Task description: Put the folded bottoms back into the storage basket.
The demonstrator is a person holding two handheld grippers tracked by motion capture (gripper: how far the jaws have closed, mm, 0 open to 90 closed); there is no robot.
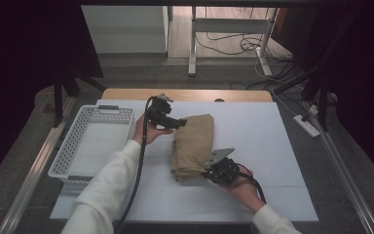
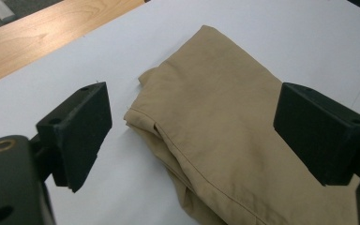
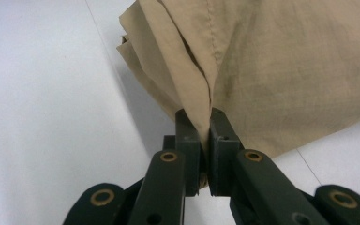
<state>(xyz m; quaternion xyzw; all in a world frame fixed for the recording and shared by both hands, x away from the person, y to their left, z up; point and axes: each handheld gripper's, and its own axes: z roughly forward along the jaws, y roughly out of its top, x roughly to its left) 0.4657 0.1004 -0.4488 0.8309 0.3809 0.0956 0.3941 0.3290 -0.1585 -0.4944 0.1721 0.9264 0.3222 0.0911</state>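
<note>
**A:** So what's on the desk (image 1: 272, 146) here? Biggest thing first.

**B:** White desk across the middle of the high view, and a white basket (image 1: 93, 141) at its left edge. Dead centre lies the cloth (image 1: 193, 144), a tan folded garment, looks like trousers folded into a long pad running from upper middle down toward lower middle of the frame.

**A:** And the claws?

**B:** Right claw (image 3: 205, 136) is pinched tight together on a fold at the cloth's near corner; in the right gripper view you can see the fabric squeezed up between the pads. Left claw (image 2: 192, 136) is wide apart, nothing in it, hovering just over the far end of the cloth, one pad either side of that top edge.

**A:** How's that thing gonna behave, you reckon?

**B:** Soft and floppy, pretty light I'd say. Woven cotton-ish, so not slippery, but the layers will slide and droop apart if you only grab one. Nothing fragile about it.

**A:** Where would you grab it, then?

**B:** At the far corner, across the whole stack of folded edges near the seam, so both ends are held and it doesn't unfold when lifted. Probably headed for the basket, but that's my guess.
</note>
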